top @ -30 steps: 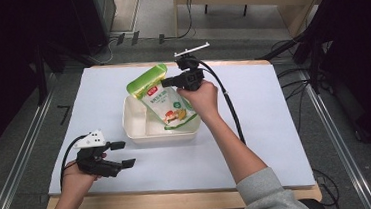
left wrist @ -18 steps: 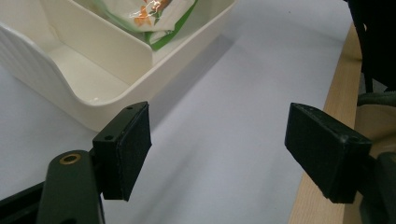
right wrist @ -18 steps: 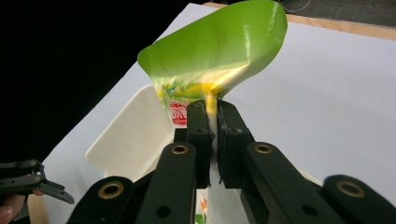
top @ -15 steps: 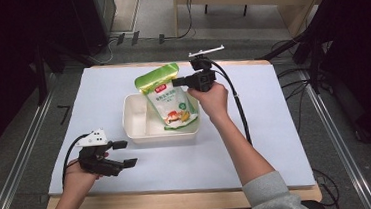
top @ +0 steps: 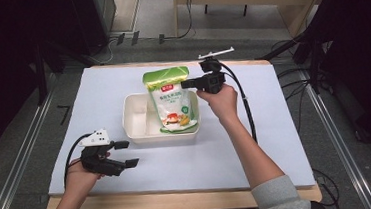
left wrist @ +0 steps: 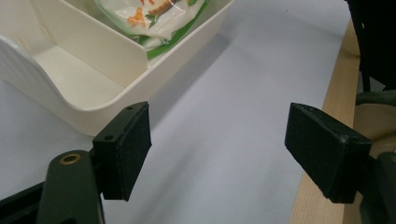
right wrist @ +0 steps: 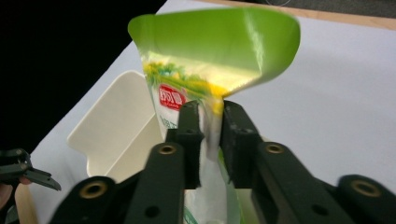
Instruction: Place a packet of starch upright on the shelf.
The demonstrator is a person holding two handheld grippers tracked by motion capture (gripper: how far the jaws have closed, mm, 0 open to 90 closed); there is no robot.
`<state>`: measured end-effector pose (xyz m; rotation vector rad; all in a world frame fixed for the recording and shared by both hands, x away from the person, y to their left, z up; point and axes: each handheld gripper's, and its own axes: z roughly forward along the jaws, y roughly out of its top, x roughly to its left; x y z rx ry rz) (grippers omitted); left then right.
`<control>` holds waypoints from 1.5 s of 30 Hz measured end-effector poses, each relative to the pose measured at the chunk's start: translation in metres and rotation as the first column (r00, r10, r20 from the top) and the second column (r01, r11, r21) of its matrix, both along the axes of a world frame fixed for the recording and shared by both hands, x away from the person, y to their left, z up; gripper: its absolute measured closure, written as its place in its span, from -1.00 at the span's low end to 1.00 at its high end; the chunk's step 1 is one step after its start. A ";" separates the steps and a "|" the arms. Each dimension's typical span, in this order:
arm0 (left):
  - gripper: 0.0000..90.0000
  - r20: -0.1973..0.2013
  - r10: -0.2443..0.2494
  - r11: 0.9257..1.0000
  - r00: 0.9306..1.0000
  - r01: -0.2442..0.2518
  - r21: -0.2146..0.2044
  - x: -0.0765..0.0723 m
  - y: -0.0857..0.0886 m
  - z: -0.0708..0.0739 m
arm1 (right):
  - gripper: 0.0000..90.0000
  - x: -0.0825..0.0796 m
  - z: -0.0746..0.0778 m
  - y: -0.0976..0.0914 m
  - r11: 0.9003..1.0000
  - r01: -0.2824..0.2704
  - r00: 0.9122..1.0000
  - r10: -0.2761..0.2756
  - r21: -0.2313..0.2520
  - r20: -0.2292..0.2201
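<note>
While pouch [top: 171, 101] stands propped in right compartment of cream tray [top: 136, 122], right claw [right wrist: 208, 140] sits astride its edge, jaws just opening, narrow gap showing beside film. Left claw [left wrist: 217, 154] spread wide, hovering over white surface [top: 97, 86] near tray corner.

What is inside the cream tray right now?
The green-topped pouch stands in the right compartment of the cream tray, leaning over the back rim. The left compartment shows bare floor. The floor beneath the pouch is covered.
</note>
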<state>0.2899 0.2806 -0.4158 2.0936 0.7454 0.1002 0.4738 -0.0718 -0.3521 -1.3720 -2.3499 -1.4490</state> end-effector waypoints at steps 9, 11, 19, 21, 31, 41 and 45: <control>-0.48 0.000 -0.002 1.000 1.000 0.002 0.006 0.000 -0.001 0.000 | 0.03 -0.010 0.013 -0.021 1.000 -0.019 0.994 0.021 -0.016 0.104; -0.48 0.001 -0.001 1.000 1.000 0.001 0.008 0.000 -0.001 0.000 | 0.00 -0.015 0.014 -0.024 0.998 -0.027 0.992 0.033 -0.052 0.123; -0.48 -0.004 0.011 1.000 1.000 -0.011 0.005 0.000 0.001 0.000 | -0.03 -0.034 0.009 -0.034 0.995 -0.048 0.990 0.059 -0.085 0.130; -0.48 -0.003 0.014 1.000 1.000 -0.014 -0.002 0.001 0.002 0.000 | -0.05 -0.041 0.008 -0.036 0.996 -0.060 0.988 0.069 -0.069 0.139; -0.48 -0.003 0.014 1.000 1.000 -0.014 0.005 0.001 0.002 0.000 | -0.10 -0.073 0.000 -0.044 0.987 -0.108 0.979 0.126 -0.115 0.158; -0.48 -0.001 0.019 1.000 1.000 -0.019 0.002 0.001 0.002 0.001 | -0.08 -0.111 -0.024 -0.055 0.979 -0.122 0.979 0.145 -0.163 0.142; -0.48 -0.001 0.011 1.000 1.000 -0.011 0.005 0.001 0.000 0.000 | -0.10 -0.126 -0.033 -0.059 0.980 -0.136 0.975 0.158 -0.145 0.158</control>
